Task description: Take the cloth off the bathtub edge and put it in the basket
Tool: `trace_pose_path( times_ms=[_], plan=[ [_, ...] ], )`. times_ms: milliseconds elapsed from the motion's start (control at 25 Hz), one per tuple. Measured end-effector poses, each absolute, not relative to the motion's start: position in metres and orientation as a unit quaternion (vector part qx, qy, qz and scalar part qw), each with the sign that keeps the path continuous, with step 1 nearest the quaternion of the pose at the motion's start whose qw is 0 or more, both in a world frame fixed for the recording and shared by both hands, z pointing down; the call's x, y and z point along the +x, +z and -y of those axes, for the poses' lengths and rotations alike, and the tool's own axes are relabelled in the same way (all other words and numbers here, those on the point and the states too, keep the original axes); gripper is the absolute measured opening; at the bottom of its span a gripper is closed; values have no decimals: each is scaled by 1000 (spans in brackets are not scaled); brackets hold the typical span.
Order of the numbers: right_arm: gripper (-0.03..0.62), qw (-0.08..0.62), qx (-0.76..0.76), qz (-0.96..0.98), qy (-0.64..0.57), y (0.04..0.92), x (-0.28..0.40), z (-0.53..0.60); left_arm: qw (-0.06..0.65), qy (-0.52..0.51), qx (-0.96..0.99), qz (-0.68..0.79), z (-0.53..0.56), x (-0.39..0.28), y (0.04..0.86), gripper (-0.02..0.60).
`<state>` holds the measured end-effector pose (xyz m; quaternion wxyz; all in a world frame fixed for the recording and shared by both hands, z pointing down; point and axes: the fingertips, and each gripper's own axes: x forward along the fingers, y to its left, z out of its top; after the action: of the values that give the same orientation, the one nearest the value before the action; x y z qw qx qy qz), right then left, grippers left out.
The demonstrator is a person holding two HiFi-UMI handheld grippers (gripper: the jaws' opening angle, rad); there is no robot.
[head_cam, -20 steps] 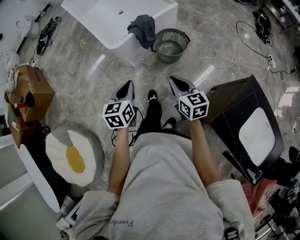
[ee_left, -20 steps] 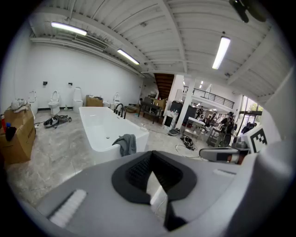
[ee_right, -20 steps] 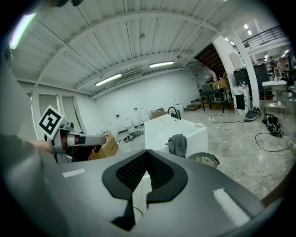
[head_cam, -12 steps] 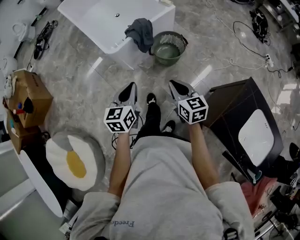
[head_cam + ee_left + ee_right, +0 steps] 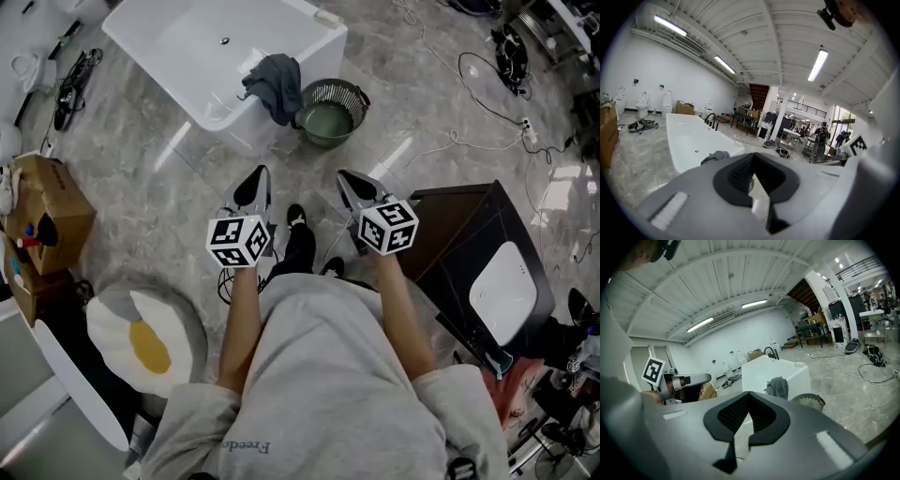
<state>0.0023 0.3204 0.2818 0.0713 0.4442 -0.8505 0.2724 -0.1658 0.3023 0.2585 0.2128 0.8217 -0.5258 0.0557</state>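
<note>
**Current state**

1. The cloth [image 5: 274, 82], dark grey, hangs over the edge of the bathtub [image 5: 192, 101] at the corner nearest the person. Part lies on the rim and part hangs down the outer wall, so it can be pinched from outside without reaching into the tub.
2. The basket [image 5: 355, 95], green and round, stands on the floor [image 5: 169, 178] just beside that same corner. Its open top is lower than the cloth and appears empty. The transfer therefore looks short: lift, move sideways, release.
3. The left gripper [image 5: 255, 174] has its jaws closed with nothing between them. In the left gripper view only floor shows past the tips.
4. The right gripper [image 5: 345, 176] also has its jaws fully closed and empty. In the right gripper view the cloth [image 5: 778, 386] and basket [image 5: 809, 401] lie ahead, well apart from the tips.
5. Both grippers are held side by side in front of the body, pointing slightly downward toward the bathtub. This is a carrying posture suited to an approach.

**Assessment**

The task has not begun and the cloth is untouched. The right gripper is probably better lined up. Its jaws must open before it reaches the rim.
</note>
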Motion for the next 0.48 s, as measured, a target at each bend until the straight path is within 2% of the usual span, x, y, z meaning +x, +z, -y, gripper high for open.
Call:
trace_pose_path(
  times_ms=[480],
  plan=[
    [0, 87, 461, 833, 293, 300, -2, -230, 249, 61, 837, 484, -196, -166, 289, 58]
  ],
)
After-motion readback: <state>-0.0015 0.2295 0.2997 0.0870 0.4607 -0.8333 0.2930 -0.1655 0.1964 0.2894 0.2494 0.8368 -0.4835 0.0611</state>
